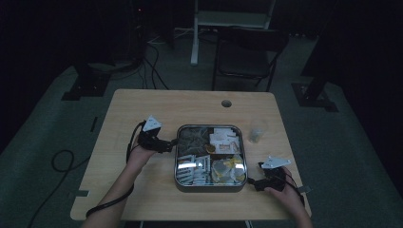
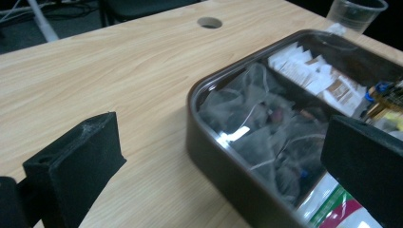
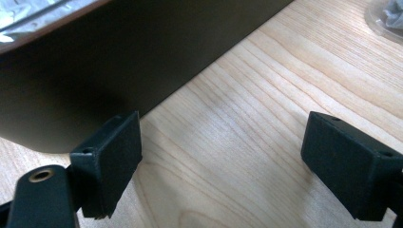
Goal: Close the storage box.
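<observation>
A dark, square box (image 1: 177, 156) with rounded corners sits mid-table, split into compartments. The far left one holds mesh tea bags (image 2: 256, 128), the far right one white and brown packets (image 2: 309, 71), and the near ones more wrapped sachets (image 1: 195, 168). My left gripper (image 1: 170, 144) is at the box's left wall and stands open (image 2: 223, 161), its jaws straddling that wall's far corner. My right gripper (image 1: 251, 183) is open beside the box's near right corner. In the right gripper view (image 3: 228, 161) bare wood lies between the jaws, with the dark box wall (image 3: 119, 61) just ahead.
A clear plastic cup (image 1: 256, 134) stands right of the box, also seen as the cup (image 2: 356, 12) and as the cup (image 3: 387, 16). The wooden table (image 1: 142, 109) has a cable hole (image 1: 226, 103) near its far edge. A black chair (image 1: 247, 57) stands beyond it.
</observation>
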Demonstrator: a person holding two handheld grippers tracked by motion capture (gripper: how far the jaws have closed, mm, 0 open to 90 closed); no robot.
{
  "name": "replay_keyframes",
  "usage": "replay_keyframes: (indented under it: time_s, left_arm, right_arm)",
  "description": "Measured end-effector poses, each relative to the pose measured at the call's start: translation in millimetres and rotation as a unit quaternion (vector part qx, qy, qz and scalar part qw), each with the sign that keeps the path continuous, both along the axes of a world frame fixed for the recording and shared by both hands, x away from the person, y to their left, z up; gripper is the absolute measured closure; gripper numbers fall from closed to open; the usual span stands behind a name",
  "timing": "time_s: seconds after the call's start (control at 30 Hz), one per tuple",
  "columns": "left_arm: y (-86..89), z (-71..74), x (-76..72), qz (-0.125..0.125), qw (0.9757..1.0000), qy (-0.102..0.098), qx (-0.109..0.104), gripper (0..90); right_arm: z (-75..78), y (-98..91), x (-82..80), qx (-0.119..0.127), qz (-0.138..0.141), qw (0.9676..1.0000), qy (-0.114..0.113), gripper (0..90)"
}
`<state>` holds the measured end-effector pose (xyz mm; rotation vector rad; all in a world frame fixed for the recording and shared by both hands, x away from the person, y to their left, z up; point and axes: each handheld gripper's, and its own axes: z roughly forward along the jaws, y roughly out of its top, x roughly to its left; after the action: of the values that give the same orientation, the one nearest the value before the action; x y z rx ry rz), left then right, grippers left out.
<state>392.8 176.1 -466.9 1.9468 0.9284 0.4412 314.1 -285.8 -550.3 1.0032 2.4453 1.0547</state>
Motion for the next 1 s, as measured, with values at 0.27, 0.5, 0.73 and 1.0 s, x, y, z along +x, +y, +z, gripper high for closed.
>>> replay_keyframes:
  time_s: [0.27,0.5,0.73,1.0]
  left_arm:
    - [22.0,-6.8,-6.1,0.024,0.9997,0.004,0.0,0.4]
    - [40.2,-20.2,-10.3,0.046,0.9988,0.016,-0.001,0.4]
    - [61.2,-31.3,-17.2,0.066,0.9977,0.015,-0.008,0.4]
    - [87.1,-49.0,-30.0,0.086,0.9958,0.031,-0.005,0.4]
  right_arm:
    - [0.0,0.0,0.0,0.0,0.0,1.0,0.0,13.1]
    - [0.0,0.0,0.0,0.0,0.0,1.0,0.0,13.1]
    - [0.0,0.0,0.0,0.0,0.0,1.0,0.0,13.1]
    - [0.0,0.0,0.0,0.0,0.0,1.0,0.0,13.1]
